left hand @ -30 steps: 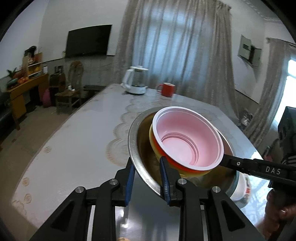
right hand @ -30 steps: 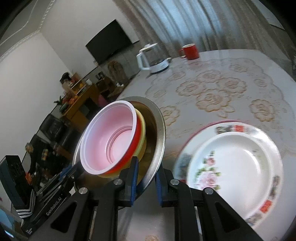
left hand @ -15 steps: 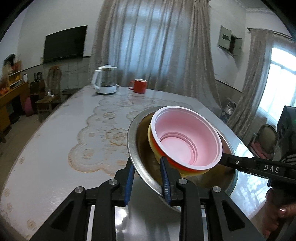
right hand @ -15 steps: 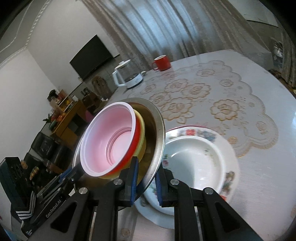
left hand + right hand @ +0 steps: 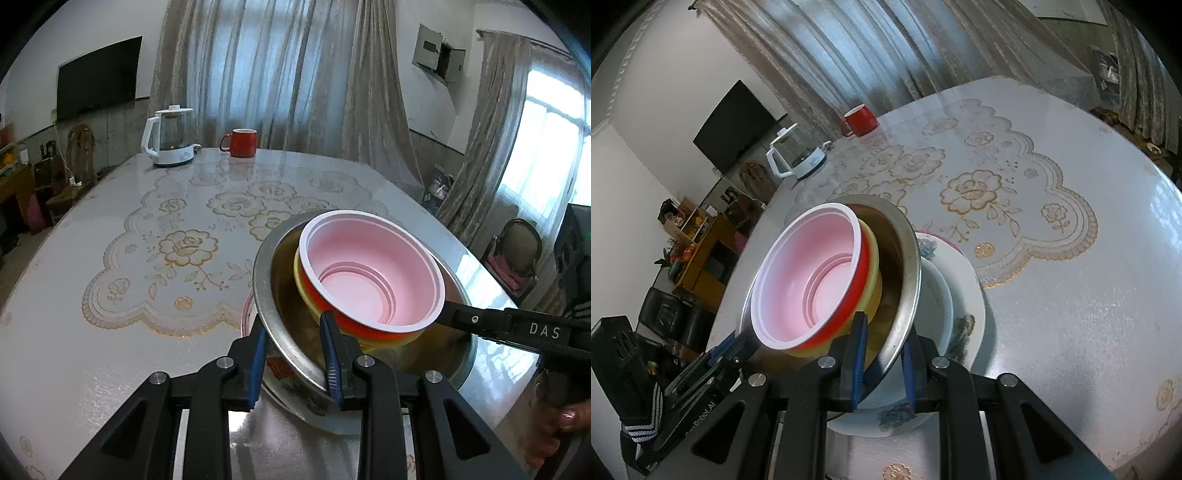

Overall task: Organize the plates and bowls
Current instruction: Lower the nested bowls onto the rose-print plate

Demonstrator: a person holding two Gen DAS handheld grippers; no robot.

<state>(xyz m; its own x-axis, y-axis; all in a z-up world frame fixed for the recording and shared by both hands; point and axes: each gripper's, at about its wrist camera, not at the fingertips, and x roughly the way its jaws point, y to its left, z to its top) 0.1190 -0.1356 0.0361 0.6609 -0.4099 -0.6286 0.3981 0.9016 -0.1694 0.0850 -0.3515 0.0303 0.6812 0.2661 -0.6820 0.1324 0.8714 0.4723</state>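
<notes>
A steel bowl [image 5: 266, 273] holds a yellow bowl [image 5: 301, 284] and, nested in that, a red bowl with a pink inside [image 5: 369, 266]. My left gripper [image 5: 293, 354] is shut on the steel bowl's near rim. My right gripper [image 5: 882, 363] is shut on the opposite rim [image 5: 910, 273]; its arm shows in the left wrist view [image 5: 517, 326]. The steel bowl hangs tilted just over a white floral plate [image 5: 967, 291], whose edge peeks out beneath it in the left wrist view [image 5: 280, 367].
A glass kettle [image 5: 170, 134] and a red mug [image 5: 242, 142] stand at the table's far end. The table [image 5: 110, 295] has a lace floral cover. A chair [image 5: 517, 251] stands right of the table.
Both grippers have carried the stacked bowls sideways across the table until they hang directly over the floral plate. Both grips are unchanged.
</notes>
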